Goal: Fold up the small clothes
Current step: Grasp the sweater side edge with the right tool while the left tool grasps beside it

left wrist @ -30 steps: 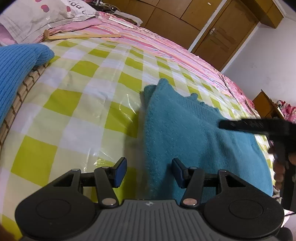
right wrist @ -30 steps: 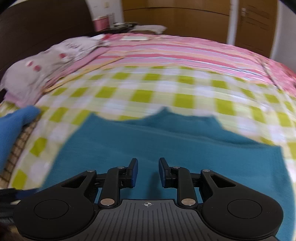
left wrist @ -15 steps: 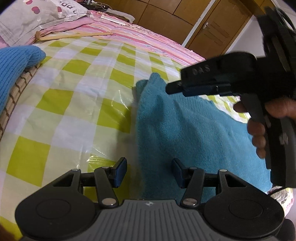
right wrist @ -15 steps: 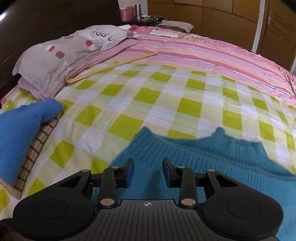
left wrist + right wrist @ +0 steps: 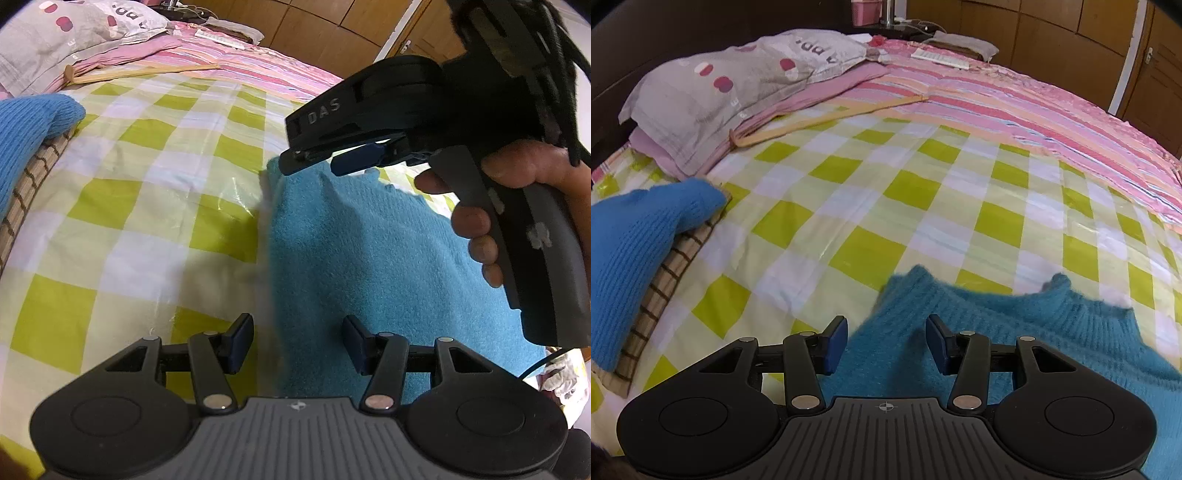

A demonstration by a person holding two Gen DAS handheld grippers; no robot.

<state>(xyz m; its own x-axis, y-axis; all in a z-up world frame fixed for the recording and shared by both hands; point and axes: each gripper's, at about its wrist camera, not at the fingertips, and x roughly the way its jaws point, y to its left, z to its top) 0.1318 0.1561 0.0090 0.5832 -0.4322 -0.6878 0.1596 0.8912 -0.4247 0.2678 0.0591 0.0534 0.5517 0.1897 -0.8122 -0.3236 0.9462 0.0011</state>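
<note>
- Up close, the teal sweater (image 5: 362, 258) lies flat on the bed's green-and-white checked cover (image 5: 122, 206), its left edge running between the tips of the left hand-held gripper (image 5: 297, 341).
- That left hand-held gripper hovers with its jaws spread, nothing pinched; one blue pad is over the checks, the other over the knit.
- Above the sweater's far corner hangs the right hand-held gripper (image 5: 317, 162), held by a hand (image 5: 491, 206); raised letters on its side read "DAS".
- Its jaws have just been opening and stand apart over the sweater's shoulder (image 5: 886, 339), gripping nothing.
- At the head of the bed a grey pillow (image 5: 713, 85) with pink dots shows printed letters, upside down, roughly "app".
- To the left, a blue knit (image 5: 631, 240) sits on a brown checked cloth (image 5: 657, 295).
- A wooden hanger (image 5: 827, 118) lies beside the pillow.
</note>
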